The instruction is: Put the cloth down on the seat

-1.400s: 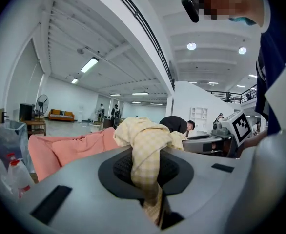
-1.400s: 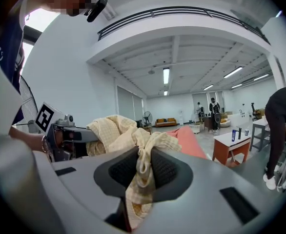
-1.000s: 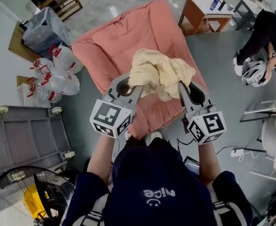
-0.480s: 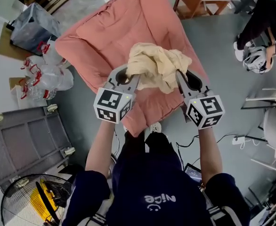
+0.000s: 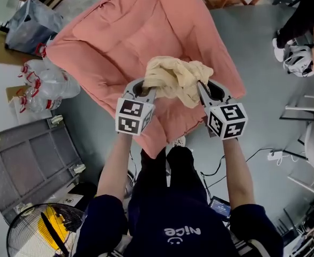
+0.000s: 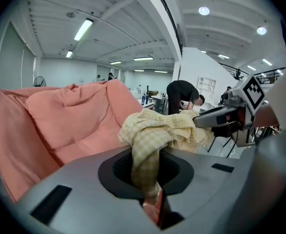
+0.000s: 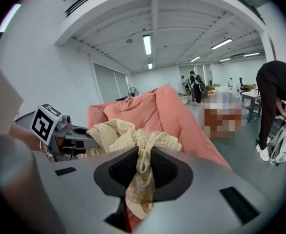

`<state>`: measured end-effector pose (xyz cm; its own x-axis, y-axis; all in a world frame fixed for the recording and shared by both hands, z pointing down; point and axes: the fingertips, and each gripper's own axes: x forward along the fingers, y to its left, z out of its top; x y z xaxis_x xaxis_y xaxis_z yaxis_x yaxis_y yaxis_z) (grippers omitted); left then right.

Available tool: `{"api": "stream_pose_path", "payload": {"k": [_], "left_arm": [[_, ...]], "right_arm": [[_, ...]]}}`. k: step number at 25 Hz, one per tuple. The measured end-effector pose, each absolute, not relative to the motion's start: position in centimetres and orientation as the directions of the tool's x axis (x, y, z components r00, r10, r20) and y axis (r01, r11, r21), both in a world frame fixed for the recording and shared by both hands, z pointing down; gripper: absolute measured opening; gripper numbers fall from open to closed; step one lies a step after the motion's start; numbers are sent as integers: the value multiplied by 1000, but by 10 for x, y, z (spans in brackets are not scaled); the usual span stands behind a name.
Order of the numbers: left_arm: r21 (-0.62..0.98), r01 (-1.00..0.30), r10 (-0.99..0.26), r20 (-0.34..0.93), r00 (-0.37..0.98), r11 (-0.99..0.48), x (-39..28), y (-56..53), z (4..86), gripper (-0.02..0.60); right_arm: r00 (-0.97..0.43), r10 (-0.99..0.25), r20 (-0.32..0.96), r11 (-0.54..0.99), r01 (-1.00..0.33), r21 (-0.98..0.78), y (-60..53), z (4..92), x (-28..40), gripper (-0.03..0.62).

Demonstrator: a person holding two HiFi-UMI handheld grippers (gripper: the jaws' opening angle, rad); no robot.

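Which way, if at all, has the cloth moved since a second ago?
Yes. The cloth has come down toward the pink seat: before, it overlapped the seat's right edge; now it shows inside that edge.

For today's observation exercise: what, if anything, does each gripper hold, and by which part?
Both hold the yellow checked cloth: the left gripper pinches a bunched fold at its left end, the right gripper one at its right end.
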<state>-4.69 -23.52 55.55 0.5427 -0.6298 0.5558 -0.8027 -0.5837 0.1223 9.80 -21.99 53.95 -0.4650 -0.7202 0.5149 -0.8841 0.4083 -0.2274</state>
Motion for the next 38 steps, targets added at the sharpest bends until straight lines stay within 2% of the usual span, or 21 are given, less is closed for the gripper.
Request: {"api": "stream_pose_path", "payload": {"k": [6, 15, 21, 32, 38], "left_arm": [[94, -838, -583, 676, 451, -538, -53, -247, 630, 58], [-12, -826, -511, 790, 338, -564, -54, -253, 723, 58], [-68, -849, -531, 806, 263, -524, -57, -266, 774, 58], [-44, -880, -468, 859, 209, -474, -48, -270, 864, 58], [-49, -916, -434, 890, 141, -399, -70, -273, 901, 58]], "right_arm": [[-434, -683, 588, 363, -900, -241, -235, 604, 107, 87], [-398, -606, 689, 336, -913, -232, -246, 701, 114, 86], [-384, -563, 732, 347, -914, -212, -252, 756, 113, 87], [-348, -475, 808, 345, -919, -193, -254, 848, 114, 87], [-297, -459, 837, 292, -941, -173, -252, 888, 123, 87]]}}
